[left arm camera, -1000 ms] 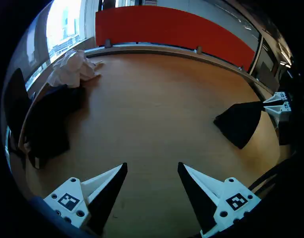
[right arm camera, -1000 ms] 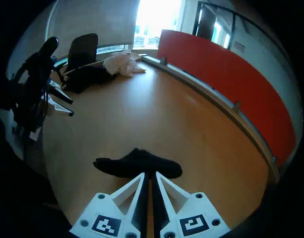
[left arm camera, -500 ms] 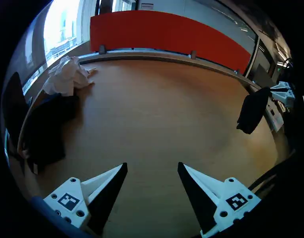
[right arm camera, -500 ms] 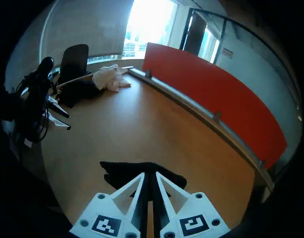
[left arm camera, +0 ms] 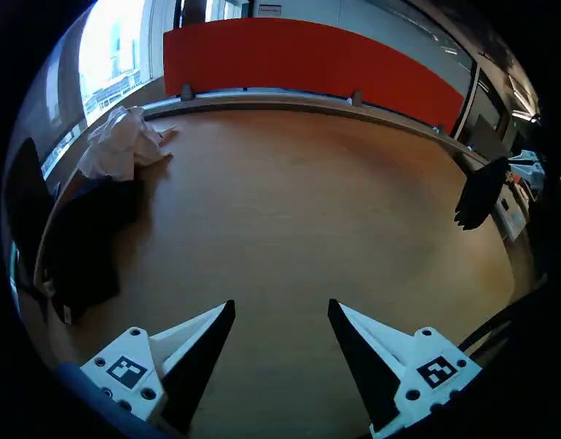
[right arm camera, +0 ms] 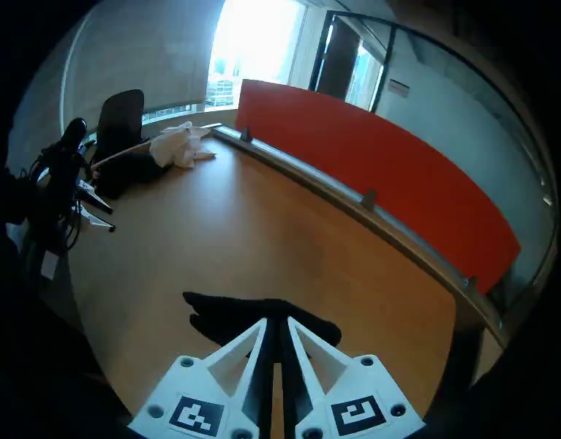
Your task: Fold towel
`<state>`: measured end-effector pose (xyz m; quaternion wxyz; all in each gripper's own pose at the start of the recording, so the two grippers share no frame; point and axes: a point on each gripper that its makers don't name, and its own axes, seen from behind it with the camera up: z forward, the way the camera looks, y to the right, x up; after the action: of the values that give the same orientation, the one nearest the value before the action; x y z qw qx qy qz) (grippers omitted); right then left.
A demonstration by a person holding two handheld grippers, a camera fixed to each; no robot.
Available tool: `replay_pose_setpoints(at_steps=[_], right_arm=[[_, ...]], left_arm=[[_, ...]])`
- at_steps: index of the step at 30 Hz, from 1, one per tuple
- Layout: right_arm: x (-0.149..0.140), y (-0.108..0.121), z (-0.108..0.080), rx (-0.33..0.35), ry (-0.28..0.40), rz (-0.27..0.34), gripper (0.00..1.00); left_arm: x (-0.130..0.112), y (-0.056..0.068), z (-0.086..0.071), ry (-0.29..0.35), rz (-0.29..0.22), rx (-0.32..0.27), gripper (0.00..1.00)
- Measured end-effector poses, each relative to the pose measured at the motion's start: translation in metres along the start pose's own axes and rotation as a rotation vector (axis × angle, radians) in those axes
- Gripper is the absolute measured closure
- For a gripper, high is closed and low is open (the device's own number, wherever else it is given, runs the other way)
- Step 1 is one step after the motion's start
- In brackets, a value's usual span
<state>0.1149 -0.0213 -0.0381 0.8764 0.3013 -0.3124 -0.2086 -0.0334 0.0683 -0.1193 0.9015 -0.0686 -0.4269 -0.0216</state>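
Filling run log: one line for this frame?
right hand-held gripper: shut on black towel, hanging | left hand-held gripper: open, above table

Table (left arm camera: pixel 295 197) ahead of left gripper (left arm camera: pixel 280 304): wood-look top, smooth, soft sheen.
Fingers (left arm camera: pixel 397 351): white plastic, matt, with black inner faces.
Towel (right arm camera: pixel 232 318) at tip of right gripper (right arm camera: pixel 278 323): black cloth, matt, soft.
Bundle (left arm camera: pixel 119 139), far left: white cloth, crumpled.
Screen (left arm camera: pixel 302 55), beyond table: red, matt, smooth.

Long wooden table (left arm camera: pixel 280 190) before a red partition (left arm camera: pixel 309 55), bright window (left arm camera: pixel 112 51) and dark office chair (right arm camera: pixel 123 117) beyond
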Motion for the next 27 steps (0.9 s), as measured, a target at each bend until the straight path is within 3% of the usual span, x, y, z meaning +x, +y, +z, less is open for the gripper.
replay_pose_setpoints(at_steps=[17,27], right_arm=[[-0.068,0.1,-0.033,-0.091,-0.078,0.042,0.96],[-0.107,0.148,-0.042,-0.129,-0.146,0.043,0.96]], left_arm=[[0.007,0.008,0.006,-0.008,0.003,0.026,0.06],[0.012,0.011,0.009,-0.012,0.009,0.041,0.06]])
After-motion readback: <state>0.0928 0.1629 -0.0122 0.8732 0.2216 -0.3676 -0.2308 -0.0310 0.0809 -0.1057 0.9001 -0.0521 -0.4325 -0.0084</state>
